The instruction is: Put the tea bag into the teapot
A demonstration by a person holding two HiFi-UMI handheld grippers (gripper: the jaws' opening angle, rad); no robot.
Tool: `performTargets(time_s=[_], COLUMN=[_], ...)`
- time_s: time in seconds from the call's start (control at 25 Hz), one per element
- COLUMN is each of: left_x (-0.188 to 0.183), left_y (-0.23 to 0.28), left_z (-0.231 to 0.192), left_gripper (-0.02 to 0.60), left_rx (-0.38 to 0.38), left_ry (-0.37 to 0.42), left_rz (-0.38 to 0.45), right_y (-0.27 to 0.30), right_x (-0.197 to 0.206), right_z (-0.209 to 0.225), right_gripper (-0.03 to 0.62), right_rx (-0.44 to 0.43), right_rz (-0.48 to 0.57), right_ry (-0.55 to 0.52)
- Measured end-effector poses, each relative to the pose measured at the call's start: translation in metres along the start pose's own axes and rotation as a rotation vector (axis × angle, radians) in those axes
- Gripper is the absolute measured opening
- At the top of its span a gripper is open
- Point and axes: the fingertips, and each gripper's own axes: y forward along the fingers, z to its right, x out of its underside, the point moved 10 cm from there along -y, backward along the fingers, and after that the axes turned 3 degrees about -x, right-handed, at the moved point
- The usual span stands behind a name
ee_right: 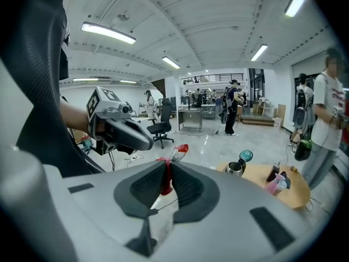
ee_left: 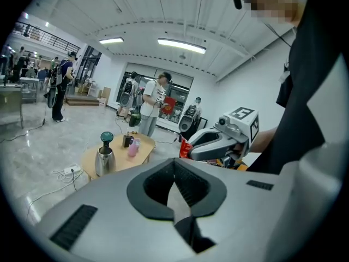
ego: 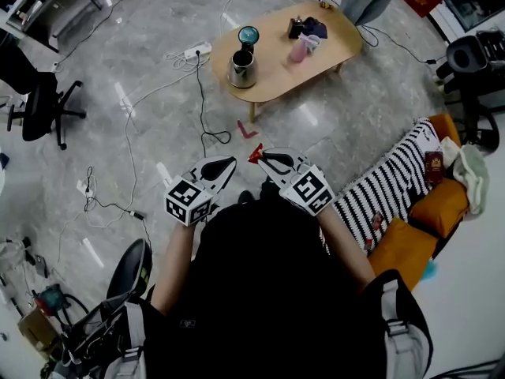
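Note:
A steel teapot (ego: 241, 68) stands on the low wooden table (ego: 276, 73) far ahead, its teal lid (ego: 248, 35) raised above it. I hold both grippers close to my chest, well short of the table. My right gripper (ego: 256, 156) is shut on a red tea bag packet (ee_right: 164, 180), whose end sticks out past the tips (ego: 254, 155). Beside it, my left gripper (ego: 229, 163) is shut with nothing in it. The teapot also shows small in the left gripper view (ee_left: 104, 160) and the right gripper view (ee_right: 235, 168).
A pink cup (ego: 302, 48) and a dark object (ego: 308, 28) share the table. Cables and a power strip (ego: 197, 50) lie on the floor before it. A sofa with a striped blanket (ego: 394, 184) stands right, an office chair (ego: 39, 105) left. A person (ee_left: 154, 105) stands behind the table.

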Motion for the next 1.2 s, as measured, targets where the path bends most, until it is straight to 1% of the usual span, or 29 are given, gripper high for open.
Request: performTargets(time_s=[0.16,0.4,0.64,0.88,1.04,1.2], left_x=[-0.012,-0.025,-0.030,-0.031,-0.030,-0.030], left_y=[0.010,0.024,0.039,0.051,0.063,0.071], left_z=[-0.001,0.001,0.001,0.005,0.009,0.013], left_gripper=[0.008,0.008,0.008,0.008,0.008,0.009], left_rx=[-0.016,-0.066,-0.114,-0.154,-0.168,-0.166], left_ry=[0.001,-0.017,-0.041,-0.065,-0.065,-0.060], left_rz=[0.004,0.021,0.034,0.050,0.055,0.042], right_y=[0.004,0.000,-0.008,-0.016,-0.020,-0.022], right_x=[-0.005,-0.011,-0.009,-0.003,0.006,0.010], right_z=[0.017,0.039,0.065,0.080,0.091,0.097], right_gripper=[0.043,0.041,0.042,0.041,0.041,0.041], right_rx=[-0.034,-0.085,-0.123,-0.154,-0.173,-0.168], right_rz=[-0.002,0.002,-0.013,-0.020,-0.014,0.006], right_ry=[-0.015,-0.040,-0.063,-0.083,-0.063,-0.045])
